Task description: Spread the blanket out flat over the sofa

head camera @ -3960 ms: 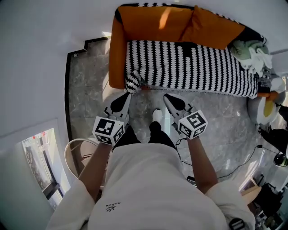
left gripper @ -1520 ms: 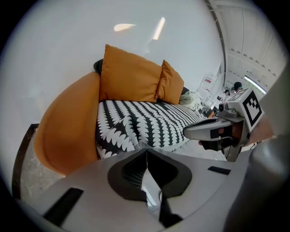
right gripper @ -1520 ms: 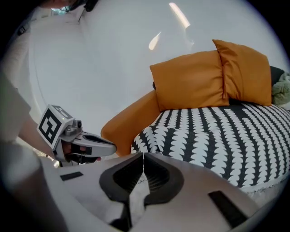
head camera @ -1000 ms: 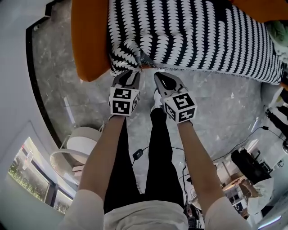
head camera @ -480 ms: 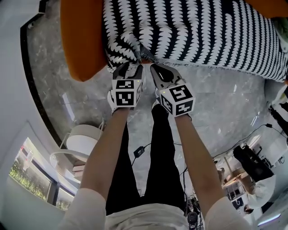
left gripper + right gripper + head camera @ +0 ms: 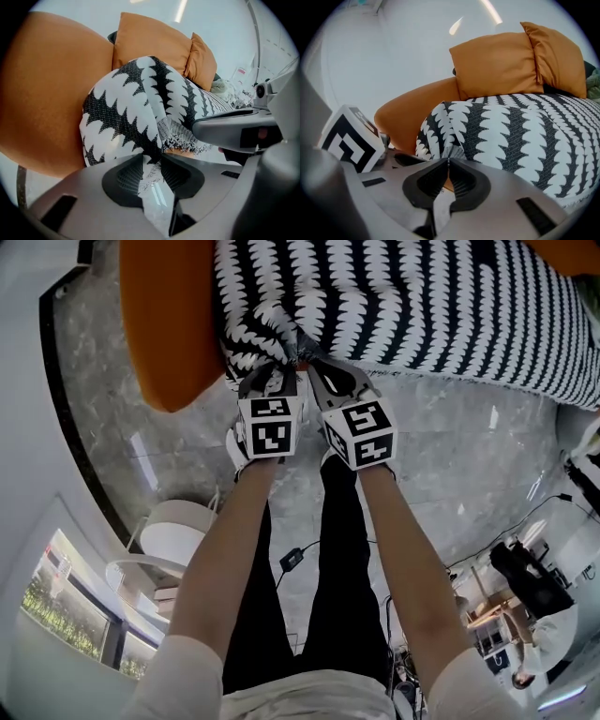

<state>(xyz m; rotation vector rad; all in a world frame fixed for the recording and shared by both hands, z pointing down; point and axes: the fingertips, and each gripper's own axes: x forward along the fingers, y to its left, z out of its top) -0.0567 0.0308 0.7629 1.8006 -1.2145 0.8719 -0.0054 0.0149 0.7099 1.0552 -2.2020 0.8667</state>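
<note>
A black-and-white patterned blanket covers the seat of the orange sofa. Its front left corner is bunched into a hanging fold beside the armrest. Both grippers meet at that fold, side by side. My left gripper has the fold's fringed edge between its jaws, which are closing with a small gap still showing between the tips. My right gripper has its tips together, pinching the blanket's lower edge.
Two orange cushions lean on the sofa back. Grey marble floor lies in front of the sofa. A round white stool stands to the left of my legs. A cable and clutter lie on the floor.
Both grippers have moved forward and closer together, from just short of the sofa's edge into the bunched blanket corner. The blanket otherwise lies as before.
</note>
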